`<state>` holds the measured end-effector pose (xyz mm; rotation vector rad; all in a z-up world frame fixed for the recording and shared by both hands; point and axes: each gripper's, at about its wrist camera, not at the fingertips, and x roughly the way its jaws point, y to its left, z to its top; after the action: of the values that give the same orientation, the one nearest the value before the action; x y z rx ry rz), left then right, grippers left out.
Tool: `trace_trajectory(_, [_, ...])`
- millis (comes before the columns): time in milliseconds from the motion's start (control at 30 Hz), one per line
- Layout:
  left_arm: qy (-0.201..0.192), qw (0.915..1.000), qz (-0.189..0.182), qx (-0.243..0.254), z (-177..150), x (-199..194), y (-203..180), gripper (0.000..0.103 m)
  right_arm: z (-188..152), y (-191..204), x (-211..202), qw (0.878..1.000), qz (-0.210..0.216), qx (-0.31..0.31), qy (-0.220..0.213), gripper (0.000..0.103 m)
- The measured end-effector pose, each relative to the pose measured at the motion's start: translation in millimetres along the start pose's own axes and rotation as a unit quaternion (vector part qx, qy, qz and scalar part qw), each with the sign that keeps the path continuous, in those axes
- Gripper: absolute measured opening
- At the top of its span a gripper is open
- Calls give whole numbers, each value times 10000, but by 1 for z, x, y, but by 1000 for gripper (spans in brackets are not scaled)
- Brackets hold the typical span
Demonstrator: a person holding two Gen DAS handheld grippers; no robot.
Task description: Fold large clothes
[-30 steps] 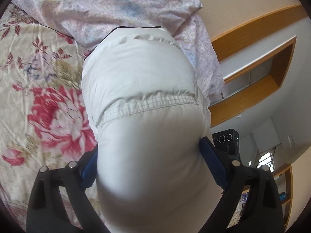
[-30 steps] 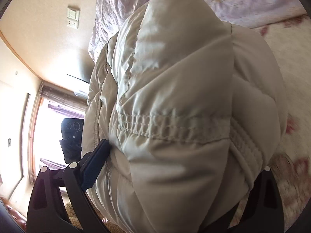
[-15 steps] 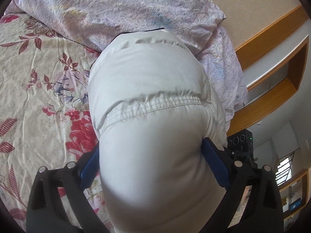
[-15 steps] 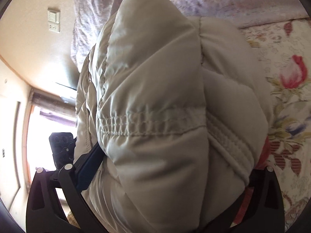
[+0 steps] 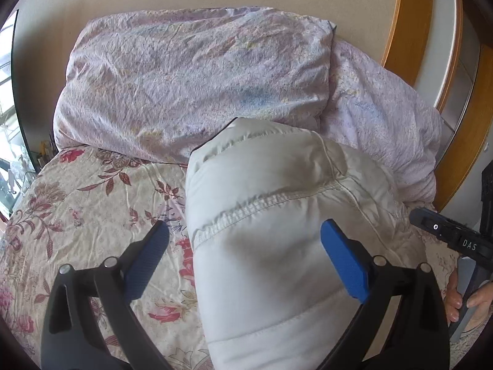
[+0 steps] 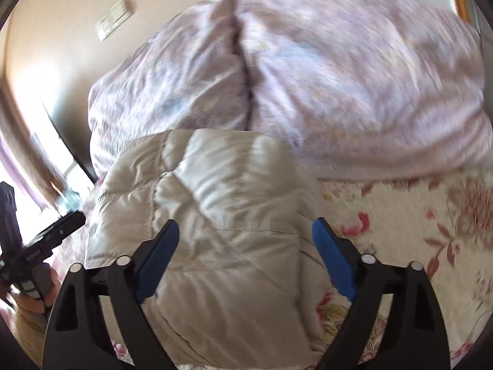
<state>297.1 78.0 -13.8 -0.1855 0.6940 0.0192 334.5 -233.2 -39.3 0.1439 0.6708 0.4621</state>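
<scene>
A puffy off-white quilted jacket (image 5: 277, 222) lies bunched on the floral bedspread (image 5: 80, 215). In the left wrist view my left gripper (image 5: 245, 234) is open, its blue fingers (image 5: 144, 259) spread; the jacket's edge lies between them and the left finger stands clear of the fabric. In the right wrist view the jacket (image 6: 215, 215) lies below my right gripper (image 6: 246, 231), which is open with blue fingers (image 6: 157, 256) wide on either side of the folded bulk. The right wrist view is motion-blurred.
A lilac pillow (image 5: 191, 83) and a lilac duvet (image 5: 385, 117) lie against the beige wall behind the jacket. A wooden frame (image 5: 413, 15) stands at the right. The other gripper and a hand (image 5: 462, 289) show at the right edge.
Both grippers have opened and let go of the jacket, which has dropped onto the bed. Both cameras have tilted to face the pillows, and the jacket fills less of each view.
</scene>
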Motion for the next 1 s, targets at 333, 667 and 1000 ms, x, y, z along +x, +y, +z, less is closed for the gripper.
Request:
trace_trajectory(333, [82, 9968, 449, 653, 1, 18, -30, 100, 30, 66, 43, 9953, -418, -661, -571, 58])
trace_trajectory(667, [128, 9972, 370, 634, -3, 42, -32, 101, 22, 46, 79, 9926, -901, -687, -447, 55])
trace_trajectory(1000, [216, 9974, 411, 546, -6, 69, -33, 101, 17, 32, 110, 9945, -762, -685, -219, 56])
